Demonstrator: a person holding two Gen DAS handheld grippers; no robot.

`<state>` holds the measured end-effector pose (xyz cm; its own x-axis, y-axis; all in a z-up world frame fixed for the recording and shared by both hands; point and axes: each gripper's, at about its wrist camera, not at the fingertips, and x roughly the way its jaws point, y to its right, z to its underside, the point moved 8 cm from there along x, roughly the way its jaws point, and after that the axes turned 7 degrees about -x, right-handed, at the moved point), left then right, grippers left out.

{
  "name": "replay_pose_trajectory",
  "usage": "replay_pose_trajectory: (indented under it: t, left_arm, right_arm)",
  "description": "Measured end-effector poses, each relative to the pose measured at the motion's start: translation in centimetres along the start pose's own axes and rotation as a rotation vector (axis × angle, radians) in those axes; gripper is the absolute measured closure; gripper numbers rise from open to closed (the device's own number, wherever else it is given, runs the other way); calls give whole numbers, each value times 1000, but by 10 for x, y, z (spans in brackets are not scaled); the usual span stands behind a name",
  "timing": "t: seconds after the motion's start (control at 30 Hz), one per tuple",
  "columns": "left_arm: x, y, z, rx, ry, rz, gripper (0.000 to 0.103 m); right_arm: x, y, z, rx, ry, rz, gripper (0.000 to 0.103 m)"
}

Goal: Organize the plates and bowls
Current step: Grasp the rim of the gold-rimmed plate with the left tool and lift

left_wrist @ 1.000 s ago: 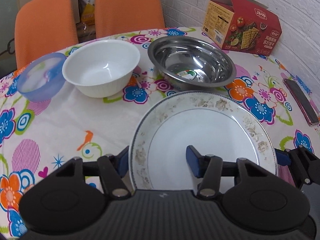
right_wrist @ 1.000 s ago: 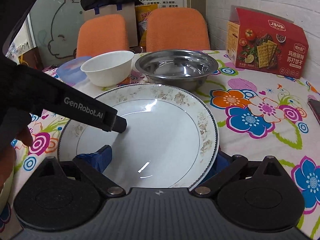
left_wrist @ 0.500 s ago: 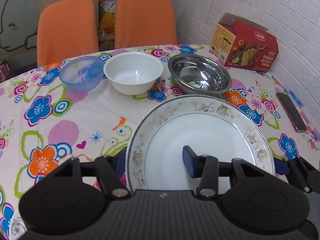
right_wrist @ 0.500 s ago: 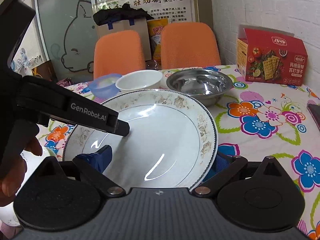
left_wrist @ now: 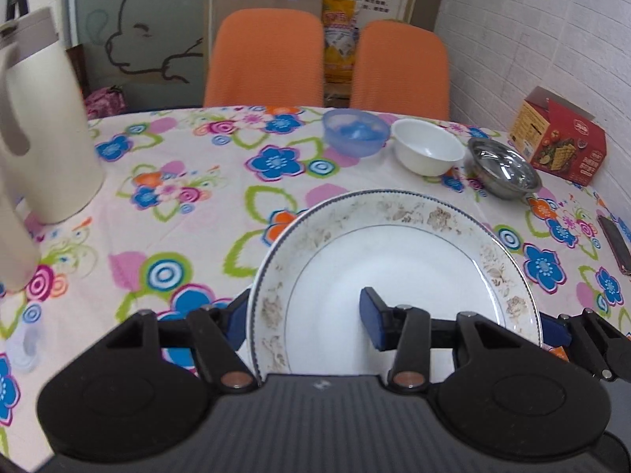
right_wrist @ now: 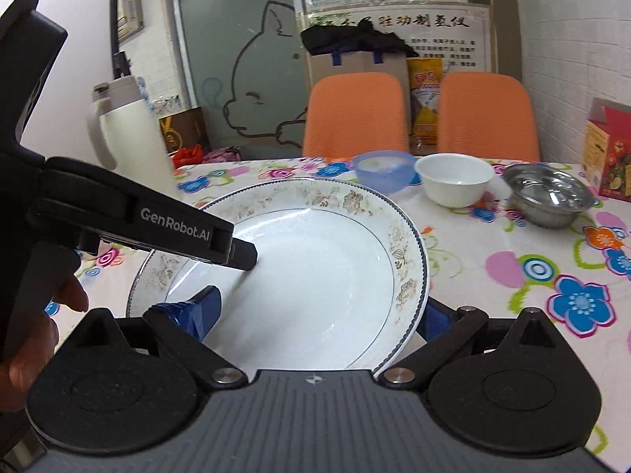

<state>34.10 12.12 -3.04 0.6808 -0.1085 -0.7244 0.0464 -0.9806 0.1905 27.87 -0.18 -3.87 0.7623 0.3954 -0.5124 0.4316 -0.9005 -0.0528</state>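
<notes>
A large white plate [left_wrist: 394,256] with a brown floral rim hangs level above the flowered tablecloth [left_wrist: 165,213]. My left gripper [left_wrist: 303,315] is shut on the plate's left rim, one blue pad on top and one beneath. My right gripper [right_wrist: 315,311] is shut on the right rim of the plate [right_wrist: 323,276] in the same way. At the far right of the table stand a blue plastic bowl [left_wrist: 355,132], a white bowl [left_wrist: 428,151] and a steel bowl [left_wrist: 503,173] in a row, well beyond the plate.
A cream thermos jug [left_wrist: 43,118] stands at the table's left side. A red cracker box [left_wrist: 560,142] and a dark phone [left_wrist: 615,244] lie at the right, by the brick wall. Two orange chairs [left_wrist: 264,59] stand behind the table.
Both grippers have carried the plate up and back to the left, away from the three bowls. The thermos jug has come into view.
</notes>
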Motion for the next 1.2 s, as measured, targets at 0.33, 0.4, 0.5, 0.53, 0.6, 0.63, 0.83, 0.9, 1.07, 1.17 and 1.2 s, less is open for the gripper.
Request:
replay_pose_trajectory:
  t: [0.33, 0.4, 0.5, 0.53, 0.6, 0.63, 0.83, 0.9, 1.07, 1.17, 1.2]
  left_arm:
    - [19, -48, 36, -117, -55, 20, 57]
    - [22, -49, 37, -113, -37, 23, 56]
    - [22, -47, 36, -101, -14, 28, 55]
    - [21, -47, 36, -100, -10, 31, 54]
    - [19, -48, 34, -107, 0, 39, 54]
    - [17, -48, 33, -112, 6, 44, 53]
    - [6, -43, 22, -98, 45, 44, 48]
    - [4, -40, 20, -90, 50, 49, 47]
    - [1, -30, 16, -76, 58, 67, 44]
    - [4, -20, 13, -78, 52, 82, 44]
    - [4, -17, 12, -75, 51, 89, 44]
  right_arm:
    - [21, -38, 21, -46, -82, -33, 15]
    - [23, -39, 24, -53, -89, -29, 15]
    - [26, -40, 28, -64, -92, -14, 15]
    - [26, -41, 29, -72, -89, -9, 15]
    - [25, -39, 28, -75, -81, -4, 15]
    - [25, -37, 27, -66, -76, -9, 15]
    - [26, -37, 27, -68, -86, -21, 16]
    - [25, -36, 26, -77, -80, -21, 17]
    - [15, -11, 15, 34, -31, -38, 17]
    - [12, -12, 11, 17, -24, -69, 17]
    - [10, -10, 9, 11, -11, -67, 17]
